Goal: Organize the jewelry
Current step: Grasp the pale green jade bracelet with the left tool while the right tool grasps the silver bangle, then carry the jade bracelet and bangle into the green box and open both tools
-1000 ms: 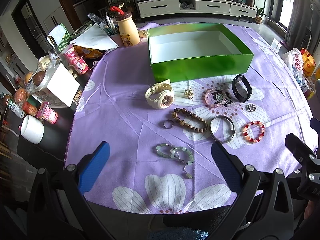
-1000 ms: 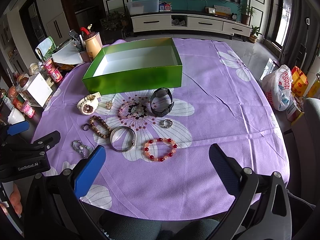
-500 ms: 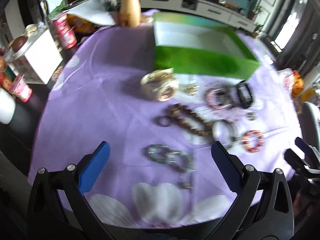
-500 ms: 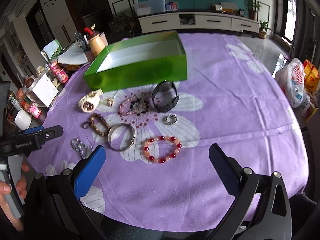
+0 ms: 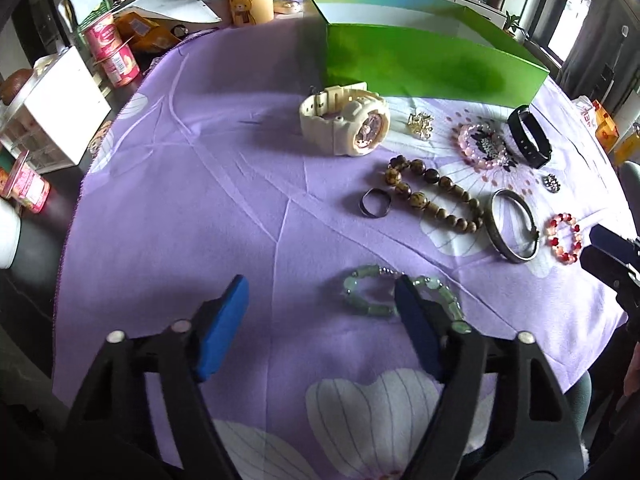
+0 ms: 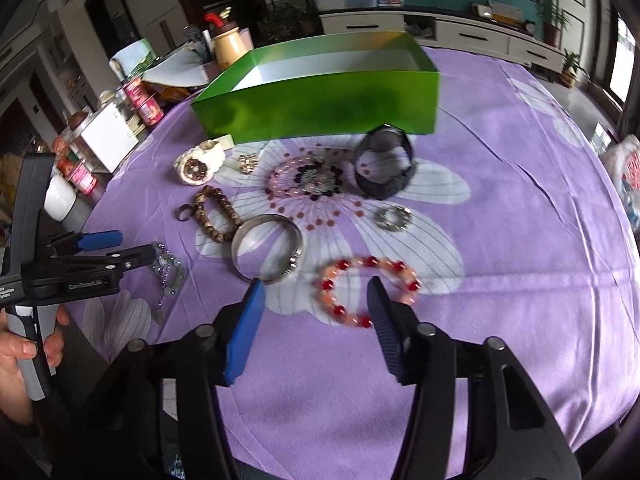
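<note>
Jewelry lies scattered on a purple flowered cloth (image 5: 224,184) in front of an open green box (image 5: 420,60) (image 6: 320,108). My left gripper (image 5: 320,284) hovers low over a green bead bracelet (image 5: 366,271). Its jaws are closing; the right finger covers part of the bracelet and the left pad is clear of it. My right gripper (image 6: 316,284) is also closing. Its right finger stands inside a red bead bracelet (image 6: 370,261), whose left arc lies between the pads, untouched.
Also on the cloth are a white watch (image 5: 348,124), brown beads (image 5: 432,196), a silver bangle (image 6: 268,248), a dark ring (image 5: 376,202), a black band (image 6: 384,168) and a pink bracelet (image 6: 304,178). Pink cups (image 5: 116,52) and a white box (image 5: 52,108) crowd the left edge.
Both grippers have sunk toward the cloth and their jaws have narrowed. The left one came down over the green bracelet, the right one over the red bracelet.
</note>
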The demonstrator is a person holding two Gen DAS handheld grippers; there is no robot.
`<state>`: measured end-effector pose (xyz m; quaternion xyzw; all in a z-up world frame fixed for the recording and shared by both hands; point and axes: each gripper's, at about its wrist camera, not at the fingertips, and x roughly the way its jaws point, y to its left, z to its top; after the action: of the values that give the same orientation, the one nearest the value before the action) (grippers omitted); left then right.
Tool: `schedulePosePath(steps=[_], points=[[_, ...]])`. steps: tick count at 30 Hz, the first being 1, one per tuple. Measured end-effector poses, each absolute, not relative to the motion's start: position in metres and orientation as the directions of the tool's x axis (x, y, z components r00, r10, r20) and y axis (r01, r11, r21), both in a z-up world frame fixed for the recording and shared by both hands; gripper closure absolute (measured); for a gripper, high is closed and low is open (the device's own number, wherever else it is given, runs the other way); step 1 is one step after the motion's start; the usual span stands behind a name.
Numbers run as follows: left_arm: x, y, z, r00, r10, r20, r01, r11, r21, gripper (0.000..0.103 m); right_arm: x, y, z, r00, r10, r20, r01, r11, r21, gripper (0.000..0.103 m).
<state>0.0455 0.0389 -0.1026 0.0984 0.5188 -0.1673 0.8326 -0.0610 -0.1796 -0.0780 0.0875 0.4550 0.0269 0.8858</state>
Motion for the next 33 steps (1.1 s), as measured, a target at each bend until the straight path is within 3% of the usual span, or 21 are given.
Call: schedulePosePath(steps=[4,6,10,13,17,19,22,25,33], points=[[0.050,0.035,-0.104,0.403,-0.193,-0.894,0.408,0.913,-0.013,0.041,-0.043,-0.168,-0.085,0.573,0.121,-0.811,-0.006,0.990,0.144,0.059],[0.051,0.035,-0.107,0.372,-0.207,-0.905,0.429,0.903,-0.030,0.053,-0.035,-0.164,-0.089,0.564,0.117,-0.818,-0.020,0.992,0.128,0.062],[0.044,0.030,-0.108,0.382,-0.206,-0.901,0.478,0.878,0.002,0.053,-0.021,-0.159,-0.096,0.544,0.110,-0.832,-0.042,0.994,0.104,0.065],[0.043,0.028,-0.108,0.386,-0.218,-0.897,0.497,0.868,0.003,0.059,-0.014,-0.156,-0.100,0.535,0.107,-0.838,-0.057,0.994,0.091,0.068],[0.038,0.022,-0.107,0.388,-0.240,-0.890,0.526,0.851,0.000,0.078,-0.008,-0.149,-0.107,0.526,0.082,-0.846,-0.072,0.996,0.052,0.077],[0.038,0.020,-0.107,0.393,-0.247,-0.886,0.527,0.850,-0.004,0.082,-0.007,-0.147,-0.107,0.535,0.064,-0.842,-0.077,0.997,0.027,0.081],[0.037,0.023,-0.107,0.392,-0.264,-0.881,0.520,0.854,-0.024,0.094,-0.005,-0.145,-0.107,0.546,0.047,-0.837,-0.078,0.997,0.004,0.094],[0.041,0.030,-0.106,0.387,-0.294,-0.874,0.492,0.868,-0.074,0.096,-0.005,-0.143,-0.106,0.562,0.040,-0.826,-0.075,0.997,-0.003,0.101],[0.045,0.037,-0.078,0.427,-0.347,-0.835,0.488,0.866,-0.110,0.096,-0.013,-0.151,-0.083,0.631,0.039,-0.775,-0.049,0.999,0.010,0.101]])
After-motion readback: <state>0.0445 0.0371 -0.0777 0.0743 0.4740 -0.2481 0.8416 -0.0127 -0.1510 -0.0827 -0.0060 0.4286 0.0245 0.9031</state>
